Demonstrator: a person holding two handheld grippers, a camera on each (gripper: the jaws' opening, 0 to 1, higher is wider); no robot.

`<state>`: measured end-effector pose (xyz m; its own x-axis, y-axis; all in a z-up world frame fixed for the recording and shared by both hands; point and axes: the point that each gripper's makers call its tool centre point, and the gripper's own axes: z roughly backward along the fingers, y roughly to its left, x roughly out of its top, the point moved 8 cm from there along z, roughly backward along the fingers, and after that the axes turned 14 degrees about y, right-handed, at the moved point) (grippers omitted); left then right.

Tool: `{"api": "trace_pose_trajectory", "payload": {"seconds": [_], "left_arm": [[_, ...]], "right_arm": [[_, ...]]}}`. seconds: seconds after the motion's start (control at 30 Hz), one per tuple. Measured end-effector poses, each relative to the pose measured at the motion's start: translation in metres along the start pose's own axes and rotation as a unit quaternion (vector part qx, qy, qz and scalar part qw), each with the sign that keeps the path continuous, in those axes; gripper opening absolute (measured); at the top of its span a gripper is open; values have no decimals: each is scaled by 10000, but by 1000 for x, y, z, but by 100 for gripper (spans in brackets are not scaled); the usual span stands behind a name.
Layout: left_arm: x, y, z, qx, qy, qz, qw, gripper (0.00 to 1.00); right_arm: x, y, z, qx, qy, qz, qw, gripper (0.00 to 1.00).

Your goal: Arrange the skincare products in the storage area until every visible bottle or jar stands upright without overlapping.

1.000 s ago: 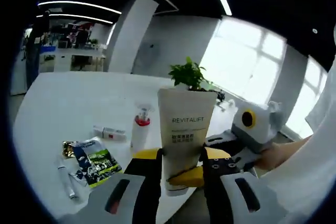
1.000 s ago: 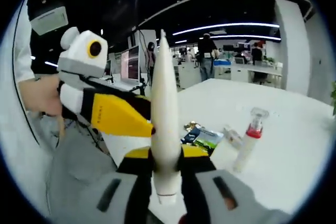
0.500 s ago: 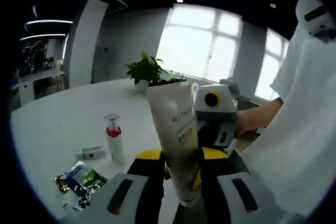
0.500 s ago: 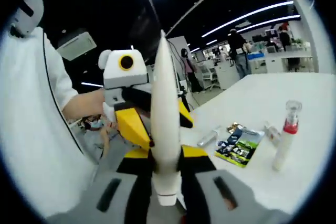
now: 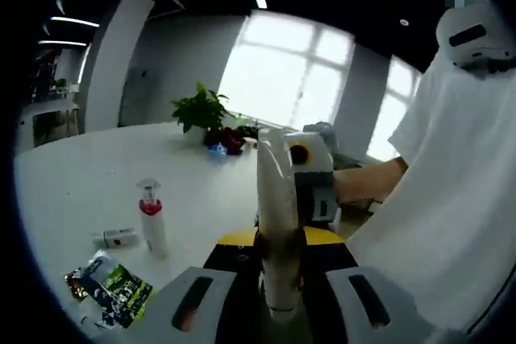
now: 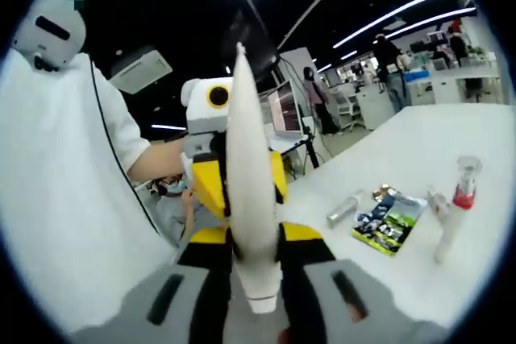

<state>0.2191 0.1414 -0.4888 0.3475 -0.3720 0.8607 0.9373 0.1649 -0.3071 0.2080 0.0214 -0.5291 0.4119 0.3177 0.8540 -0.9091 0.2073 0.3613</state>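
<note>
- Pinching one white tube (image 5: 276,231) between them, both hand-held grippers hold it up off the white desk (image 5: 72,191), cap end down; the left hand-held gripper (image 5: 278,296) is closed on its lower part, and so is the right hand-held gripper (image 6: 254,279).
- Left gripper view sees the tube nearly edge-on, with the right hand-held gripper just behind it and a bare forearm leading to a person in a white shirt (image 5: 439,223).
- Beyond the tube in that view, a potted plant (image 5: 197,110) stands near bright windows.
- Left of the tube on the desk stands a clear pump bottle (image 5: 151,219) with a red collar, upright; beside it lies a small white tube (image 5: 113,237), and nearer, a printed green-and-dark sachet (image 5: 113,288).
- Right gripper view adds a silver tube (image 6: 345,209) lying by the sachet (image 6: 389,219), the pump bottle (image 6: 455,215) right of it, and people at distant workstations.
- No lettering is readable on the tube now.
</note>
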Motion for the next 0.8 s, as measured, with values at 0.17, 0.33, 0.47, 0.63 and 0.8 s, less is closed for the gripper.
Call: {"api": "trace_pose_trajectory", "payload": {"seconds": [0.17, 0.33, 0.47, 0.63, 0.8], "left_arm": [[1, 5, 0, 76, -24, 2, 10000, 13], [-5, 10, 1, 98, 71, 29, 9999, 13], [-12, 12, 0, 83, 128, 112, 9998, 13], [-17, 11, -7, 25, 262, 83, 9996, 13], [-19, 10, -11, -61, 385, 3, 9992, 13]], "right_arm": [[-6, -4, 12, -333, 146, 1, 9993, 25], [0, -7, 30, -502, 158, 43, 9986, 25], [22, -7, 42, -525, -73, 162, 9985, 25], [34, -6, 36, -355, -225, 232, 9988, 23], [33, -4, 22, -152, 79, 385, 9991, 21]]}}
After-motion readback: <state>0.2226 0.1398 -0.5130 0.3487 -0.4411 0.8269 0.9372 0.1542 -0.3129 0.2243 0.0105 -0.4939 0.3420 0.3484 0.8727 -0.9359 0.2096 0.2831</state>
